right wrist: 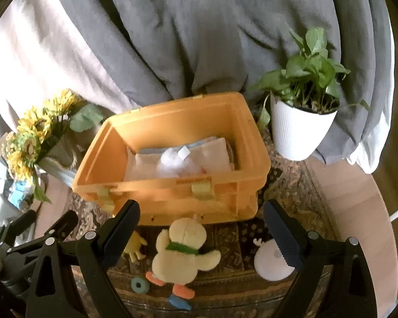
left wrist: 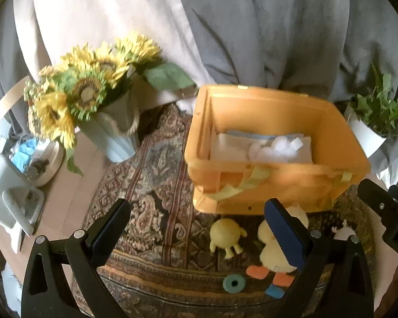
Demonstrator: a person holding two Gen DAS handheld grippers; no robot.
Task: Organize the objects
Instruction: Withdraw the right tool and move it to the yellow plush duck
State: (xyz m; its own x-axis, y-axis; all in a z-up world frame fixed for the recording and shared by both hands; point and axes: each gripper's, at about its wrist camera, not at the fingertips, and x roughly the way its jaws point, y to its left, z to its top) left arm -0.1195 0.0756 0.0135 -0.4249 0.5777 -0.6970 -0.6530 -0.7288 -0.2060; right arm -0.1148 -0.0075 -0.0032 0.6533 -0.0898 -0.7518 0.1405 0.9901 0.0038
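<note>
The plush duck (right wrist: 181,254) lies on the patterned rug (right wrist: 291,185), between the wide-open fingers of the right gripper (right wrist: 201,228) and just in front of the orange bin (right wrist: 172,198). The left gripper (left wrist: 199,228) is open too — empty. Only the right view shows the white round toy (right wrist: 269,263) fully. The bin holds white packets and folded paper — nothing sharper shows.

Patterned paisley rug (left wrist: 156,159) as landmark. Behind it, grey and white draped bedding (right wrist: 172,39). Left of rug: sunflowers in pale vase (left wrist: 114,132). Right of rug: green plant in white ribbed pot (right wrist: 299,132). Pale wood floor (right wrist: 353,198) right. Soft daylight.
</note>
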